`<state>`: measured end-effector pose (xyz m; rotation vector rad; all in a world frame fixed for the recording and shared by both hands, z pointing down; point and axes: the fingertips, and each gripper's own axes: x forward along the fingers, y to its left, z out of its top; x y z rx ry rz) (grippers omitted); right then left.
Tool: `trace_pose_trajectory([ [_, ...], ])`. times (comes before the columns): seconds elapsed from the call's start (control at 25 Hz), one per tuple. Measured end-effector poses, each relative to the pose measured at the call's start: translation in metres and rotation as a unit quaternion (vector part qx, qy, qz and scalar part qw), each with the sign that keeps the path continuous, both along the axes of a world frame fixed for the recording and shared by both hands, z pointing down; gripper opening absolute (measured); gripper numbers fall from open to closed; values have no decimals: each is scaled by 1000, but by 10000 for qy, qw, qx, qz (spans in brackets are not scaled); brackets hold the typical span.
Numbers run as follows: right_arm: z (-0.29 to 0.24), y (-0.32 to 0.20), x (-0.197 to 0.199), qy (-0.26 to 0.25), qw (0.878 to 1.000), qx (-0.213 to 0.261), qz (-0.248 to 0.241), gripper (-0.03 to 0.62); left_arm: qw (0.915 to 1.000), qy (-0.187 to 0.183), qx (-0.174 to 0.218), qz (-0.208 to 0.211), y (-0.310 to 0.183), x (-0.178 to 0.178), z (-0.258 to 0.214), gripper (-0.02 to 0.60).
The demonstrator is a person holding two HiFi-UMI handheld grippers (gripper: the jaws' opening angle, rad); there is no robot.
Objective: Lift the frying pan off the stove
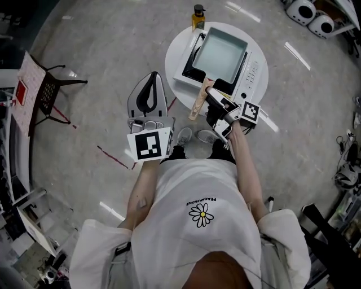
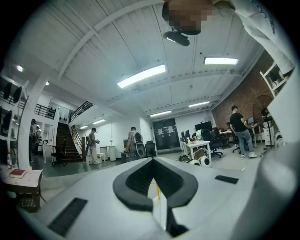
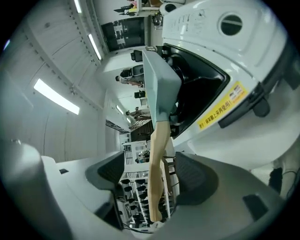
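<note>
Two grippers in the head view: frying pan [image 1: 221, 52] sits on the stove [image 1: 252, 72] on the round worktop [image 1: 174, 55], right gripper [image 1: 207, 97] at its wooden handle [image 1: 197, 105]. Left gripper view: left gripper [image 2: 153, 163] fingers [image 2: 133, 187] pressed together, empty. Right gripper view: fingers [image 3: 108, 171] spread around the handle, not touching.

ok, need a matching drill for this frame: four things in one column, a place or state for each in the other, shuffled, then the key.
Things
1. frying pan
2. bottle
3. right gripper
4. left gripper

Places or states
A. jaws together, nothing in them, held back from the table
B. sitting on the white stove
C. jaws apart on either side of the wooden handle, not pressing it
D. at the table's far edge, beyond the stove

Pairs: 1-B, 2-D, 3-C, 4-A
</note>
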<state>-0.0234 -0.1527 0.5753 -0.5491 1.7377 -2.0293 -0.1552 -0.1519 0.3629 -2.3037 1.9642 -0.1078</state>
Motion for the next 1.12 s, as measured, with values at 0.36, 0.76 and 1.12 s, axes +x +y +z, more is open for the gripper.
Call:
trace_pose_trajectory([
  [0.36,1,3,-16,-514,9981,-208,-281,283,9998,-22,-137,-156,5,-7,6,0],
  [0.76,4,4,-29,-529,9972,-288,-445,216,9995,9,-276,-142,6,-10,14,0],
  [1.12,9,4,-34,-424,9970,-341,-545,95,9990,80,-390,-216,3,-19,22,-2],
])
